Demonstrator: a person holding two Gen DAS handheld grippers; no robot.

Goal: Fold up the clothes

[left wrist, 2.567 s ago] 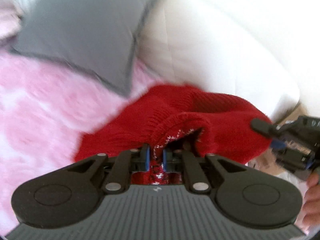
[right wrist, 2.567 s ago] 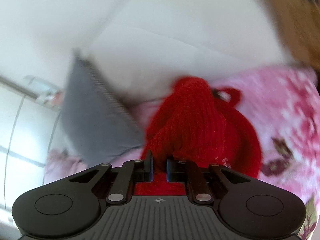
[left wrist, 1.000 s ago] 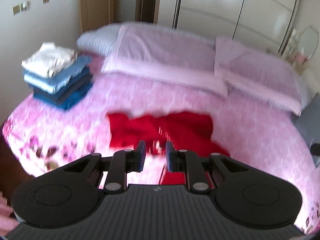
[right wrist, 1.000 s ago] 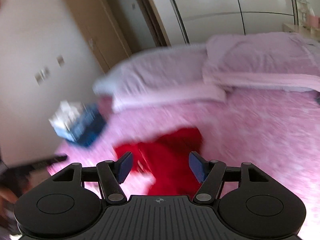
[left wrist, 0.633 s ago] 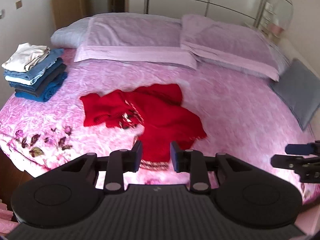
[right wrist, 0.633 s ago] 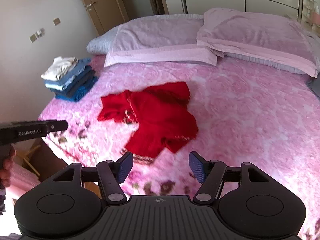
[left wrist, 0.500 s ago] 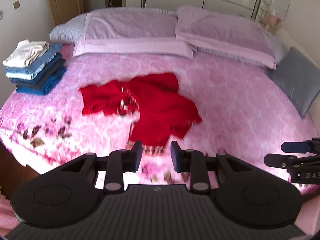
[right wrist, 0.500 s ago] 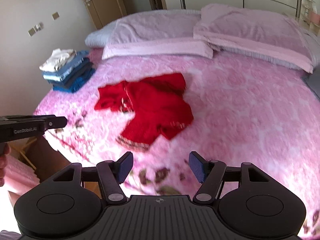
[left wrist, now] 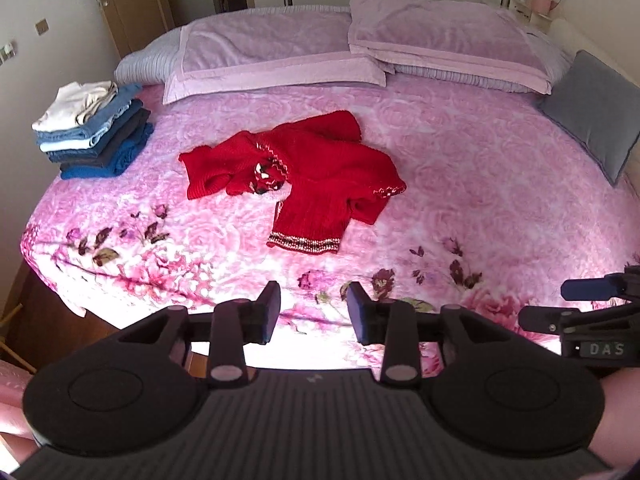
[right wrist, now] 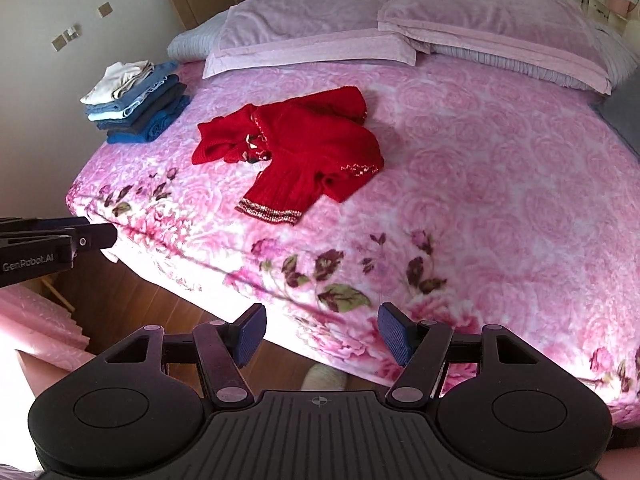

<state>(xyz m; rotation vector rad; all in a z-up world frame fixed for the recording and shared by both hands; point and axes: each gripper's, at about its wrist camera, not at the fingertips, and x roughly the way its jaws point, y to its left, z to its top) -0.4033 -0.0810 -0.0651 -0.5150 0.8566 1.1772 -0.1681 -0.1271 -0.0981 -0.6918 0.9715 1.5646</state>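
red knit sweater (left wrist: pixel 308 184) crumpled, frame centre, on bed (left wrist: pixel 480 184) | left gripper (left wrist: pixel 313 312), right gripper (right wrist: pixel 321 334): fingers wide, nothing held | risk: bunched sleeve pinched with body, fold skewed

Black grippers w/ blue pads (right wrist: pixel 394 334), silver screws, "GenRobot.AI" marking.

"GenRobot.AI" on the left tool (right wrist: pixel 56 240), "DAS" on the right tool (left wrist: pixel 592 312)
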